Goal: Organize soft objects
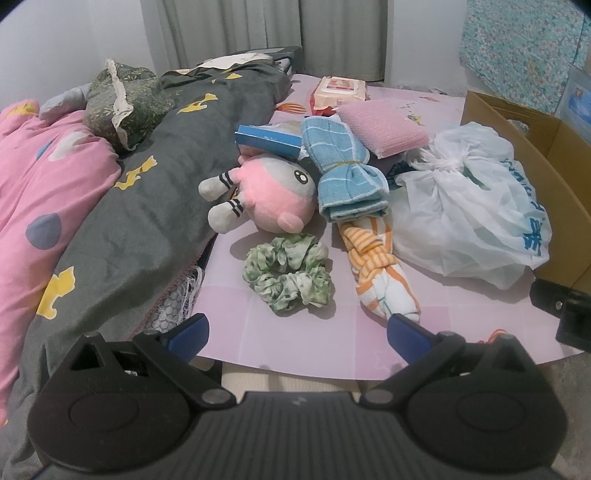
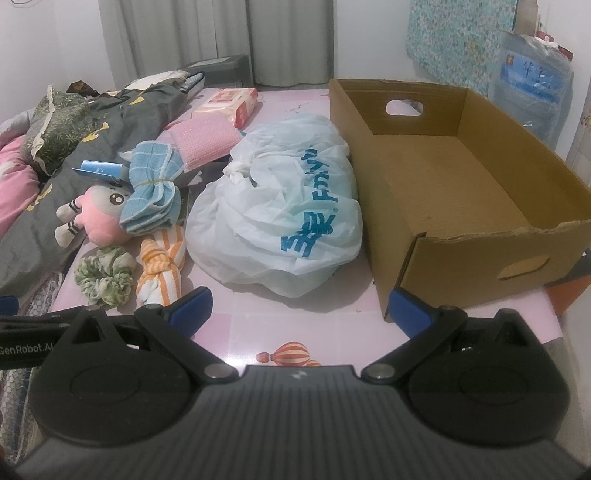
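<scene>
On the pink table (image 1: 295, 332) lie a green scrunchie (image 1: 287, 272), a knotted orange-striped cloth (image 1: 380, 273), a pink and grey plush toy (image 1: 266, 195), a tied blue towel (image 1: 347, 177), a pink sponge cloth (image 1: 384, 125) and a knotted white plastic bag (image 1: 469, 210). My left gripper (image 1: 297, 334) is open at the near edge, just short of the scrunchie. My right gripper (image 2: 301, 310) is open and empty, in front of the white plastic bag (image 2: 280, 210). An empty cardboard box (image 2: 454, 192) stands right of the bag.
Grey and pink bedding (image 1: 122, 206) is piled along the table's left side with a green pillow (image 1: 122, 99) on it. A wet-wipes pack (image 1: 340, 90) and a blue packet (image 1: 269, 138) lie farther back. Curtains (image 2: 221, 33) hang behind. A water jug (image 2: 532, 96) stands past the box.
</scene>
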### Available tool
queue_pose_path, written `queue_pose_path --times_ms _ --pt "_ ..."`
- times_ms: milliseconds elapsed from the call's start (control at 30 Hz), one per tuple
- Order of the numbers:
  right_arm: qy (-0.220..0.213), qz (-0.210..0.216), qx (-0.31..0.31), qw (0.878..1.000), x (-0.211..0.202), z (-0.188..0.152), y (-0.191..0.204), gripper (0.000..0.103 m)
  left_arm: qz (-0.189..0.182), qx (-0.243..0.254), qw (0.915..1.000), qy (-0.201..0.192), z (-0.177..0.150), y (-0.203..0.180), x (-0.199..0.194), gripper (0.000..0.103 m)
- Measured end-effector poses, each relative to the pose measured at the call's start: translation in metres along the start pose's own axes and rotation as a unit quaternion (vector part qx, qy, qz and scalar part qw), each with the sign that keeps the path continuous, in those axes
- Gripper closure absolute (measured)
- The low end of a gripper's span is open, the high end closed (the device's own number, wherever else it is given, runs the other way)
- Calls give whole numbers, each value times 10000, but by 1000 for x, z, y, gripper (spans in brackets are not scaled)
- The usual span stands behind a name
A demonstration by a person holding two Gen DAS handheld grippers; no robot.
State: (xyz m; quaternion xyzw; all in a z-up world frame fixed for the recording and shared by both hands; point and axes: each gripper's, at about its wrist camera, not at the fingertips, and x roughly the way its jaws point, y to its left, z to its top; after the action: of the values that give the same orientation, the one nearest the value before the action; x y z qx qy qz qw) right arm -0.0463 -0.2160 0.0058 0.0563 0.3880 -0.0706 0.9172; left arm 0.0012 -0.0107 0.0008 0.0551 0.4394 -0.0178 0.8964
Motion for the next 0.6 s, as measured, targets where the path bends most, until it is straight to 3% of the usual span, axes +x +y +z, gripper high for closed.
queue_pose_path --times_ms 600 --pt "33 31 4 10000 3 -3 1 1 30 -24 10000 64 -1 3 2 0"
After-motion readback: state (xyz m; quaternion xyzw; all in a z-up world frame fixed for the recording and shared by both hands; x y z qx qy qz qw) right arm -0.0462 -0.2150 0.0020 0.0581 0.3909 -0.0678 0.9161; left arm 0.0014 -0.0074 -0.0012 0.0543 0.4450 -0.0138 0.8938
